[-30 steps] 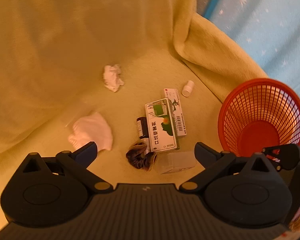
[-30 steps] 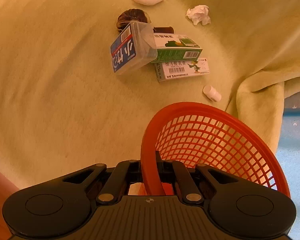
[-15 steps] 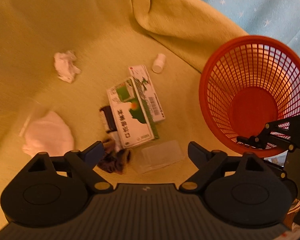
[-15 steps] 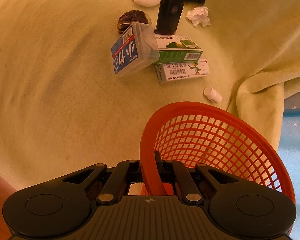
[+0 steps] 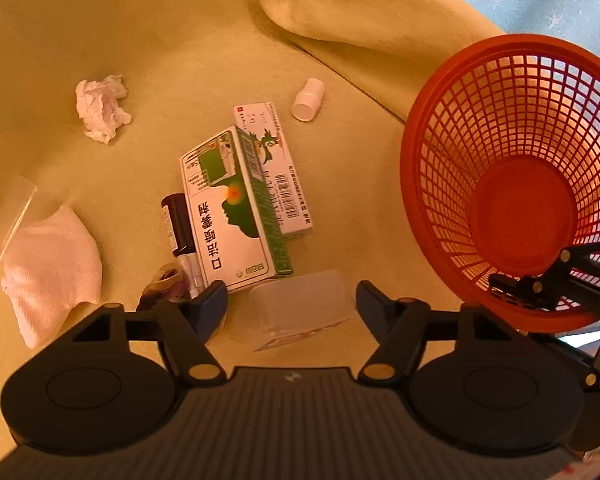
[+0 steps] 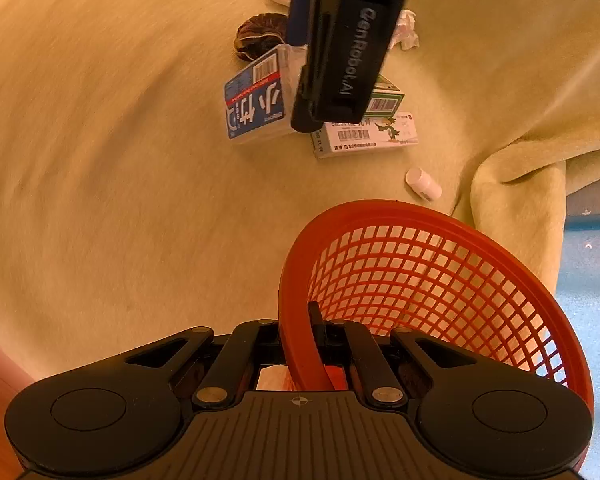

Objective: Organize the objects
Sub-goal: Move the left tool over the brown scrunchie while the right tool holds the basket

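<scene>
From the left wrist, the left gripper (image 5: 291, 300) gapes wide over one clear plastic case (image 5: 300, 309). Beyond the case lie two cartons: a green-and-white box (image 5: 233, 208) printed 口洁喷雾剂 and one white barcoded box (image 5: 278, 168), plus one white cap (image 5: 308, 99). From the right wrist, the right gripper (image 6: 314, 344) pinches the single red basket (image 6: 432, 280) by its rim; the case's blue label (image 6: 256, 100) reads 小竹; "GenRobot.AI" marks the left tool.
</scene>
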### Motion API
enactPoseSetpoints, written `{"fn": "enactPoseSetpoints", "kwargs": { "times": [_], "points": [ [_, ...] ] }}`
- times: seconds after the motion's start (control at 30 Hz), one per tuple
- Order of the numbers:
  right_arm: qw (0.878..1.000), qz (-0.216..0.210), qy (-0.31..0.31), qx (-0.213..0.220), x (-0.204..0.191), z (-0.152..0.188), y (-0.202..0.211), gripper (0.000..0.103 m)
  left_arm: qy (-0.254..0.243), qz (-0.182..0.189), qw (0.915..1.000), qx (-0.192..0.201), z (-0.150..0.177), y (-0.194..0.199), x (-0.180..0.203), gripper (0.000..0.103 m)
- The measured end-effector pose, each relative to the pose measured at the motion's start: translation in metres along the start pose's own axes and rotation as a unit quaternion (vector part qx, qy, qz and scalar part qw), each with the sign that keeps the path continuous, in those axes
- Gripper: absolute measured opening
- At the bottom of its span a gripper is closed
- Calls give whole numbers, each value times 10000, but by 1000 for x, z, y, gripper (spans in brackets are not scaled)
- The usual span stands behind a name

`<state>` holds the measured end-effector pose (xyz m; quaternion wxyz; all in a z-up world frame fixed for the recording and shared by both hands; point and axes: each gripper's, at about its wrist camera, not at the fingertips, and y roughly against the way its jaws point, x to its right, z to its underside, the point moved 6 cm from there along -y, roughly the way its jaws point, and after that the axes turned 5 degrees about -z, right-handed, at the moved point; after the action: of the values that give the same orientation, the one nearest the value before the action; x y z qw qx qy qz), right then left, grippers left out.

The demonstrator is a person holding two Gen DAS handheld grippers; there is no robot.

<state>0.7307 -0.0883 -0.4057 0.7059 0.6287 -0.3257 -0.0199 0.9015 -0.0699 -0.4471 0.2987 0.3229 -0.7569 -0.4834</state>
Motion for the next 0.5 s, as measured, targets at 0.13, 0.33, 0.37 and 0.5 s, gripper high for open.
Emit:
{"fn": "enactPoseSetpoints", "kwargs": {
  "times": [0.13,0.33,0.37,0.5],
  "points": [
    [10000,7,42,12,-4,2,0,1,-18,102,9999,-10,-1,2,0,54],
    [10000,23,95,-6,-9,3,-1,1,13,243,9997,-44,1,12,-6,53],
    [9999,26,109,-9,-9,3,-2,1,16,256,9997,-24,0,16,-8,53],
    [9999,44,149,-22,-12,4,-1,1,51,390,9992,51,-12,28,-11,53]
  ]
}}
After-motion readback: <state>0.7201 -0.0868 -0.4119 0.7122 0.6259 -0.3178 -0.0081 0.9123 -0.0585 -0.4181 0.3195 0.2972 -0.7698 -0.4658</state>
